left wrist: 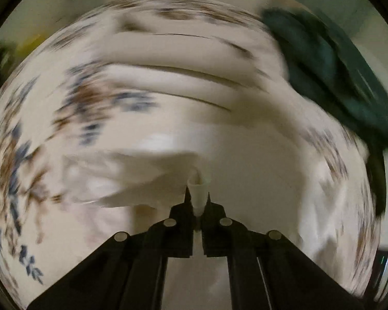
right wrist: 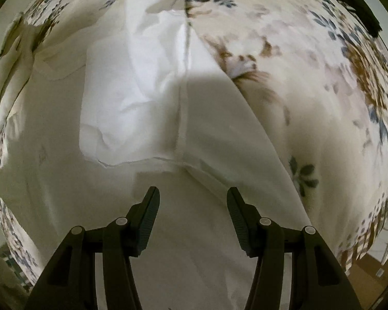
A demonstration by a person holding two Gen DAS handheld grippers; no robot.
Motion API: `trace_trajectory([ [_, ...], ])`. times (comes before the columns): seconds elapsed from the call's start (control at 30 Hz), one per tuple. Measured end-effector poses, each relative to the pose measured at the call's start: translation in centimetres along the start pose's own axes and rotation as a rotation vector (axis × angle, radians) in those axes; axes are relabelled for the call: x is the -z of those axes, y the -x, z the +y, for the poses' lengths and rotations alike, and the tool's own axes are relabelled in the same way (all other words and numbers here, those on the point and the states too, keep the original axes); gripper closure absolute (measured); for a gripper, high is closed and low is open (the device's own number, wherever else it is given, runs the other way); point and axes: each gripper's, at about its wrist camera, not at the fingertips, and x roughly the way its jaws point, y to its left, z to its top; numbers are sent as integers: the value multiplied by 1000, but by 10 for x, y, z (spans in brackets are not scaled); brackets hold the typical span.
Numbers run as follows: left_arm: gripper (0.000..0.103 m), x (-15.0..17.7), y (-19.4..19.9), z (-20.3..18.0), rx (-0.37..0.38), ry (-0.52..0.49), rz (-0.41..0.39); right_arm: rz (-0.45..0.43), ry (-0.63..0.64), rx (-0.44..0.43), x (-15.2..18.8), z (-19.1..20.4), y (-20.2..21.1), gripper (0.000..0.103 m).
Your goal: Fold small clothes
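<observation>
A white garment (right wrist: 147, 98) lies spread on a floral bedsheet (right wrist: 310, 82), with a seam running down its middle and one part folded over at the upper left. My right gripper (right wrist: 192, 196) is open and empty, just above the garment's near part. My left gripper (left wrist: 198, 196) is shut on a pinched fold of the white garment (left wrist: 132, 180); the left wrist view is heavily motion-blurred.
A dark green cloth (left wrist: 331, 77) lies at the right on the bedsheet (left wrist: 33, 142) in the left wrist view. Another pale cloth (right wrist: 10, 59) lies crumpled at the left in the right wrist view. The bed's edge and floor (right wrist: 367, 271) show at the lower right.
</observation>
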Motion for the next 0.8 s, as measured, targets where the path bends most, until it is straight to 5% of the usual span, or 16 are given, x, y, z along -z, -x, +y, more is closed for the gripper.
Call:
trace_trajectory([
  [0.13, 96, 35, -22, -68, 33, -162, 127, 12, -19, -8, 7, -40, 10, 47],
  [0.23, 92, 54, -24, -75, 26, -153, 185, 18, -17, -23, 3, -52, 19, 47],
  [0.3, 69, 62, -15, -60, 16, -116, 190, 16, -9, -37, -4, -52, 27, 47],
  [0.37, 20, 64, -2, -46, -33, -88, 178, 14, 24, -72, -13, -47, 33, 47],
  [0.5, 18, 70, 23, 9, -176, -25, 119, 23, 106, -221, -29, -14, 41, 46],
  [0.67, 18, 75, 23, 79, -320, 63, 152, 27, 196, -374, -72, 49, 30, 44],
  [0.8, 18, 73, 20, 100, -351, 119, 150, 199, 131, -498, -123, 90, -20, 49],
])
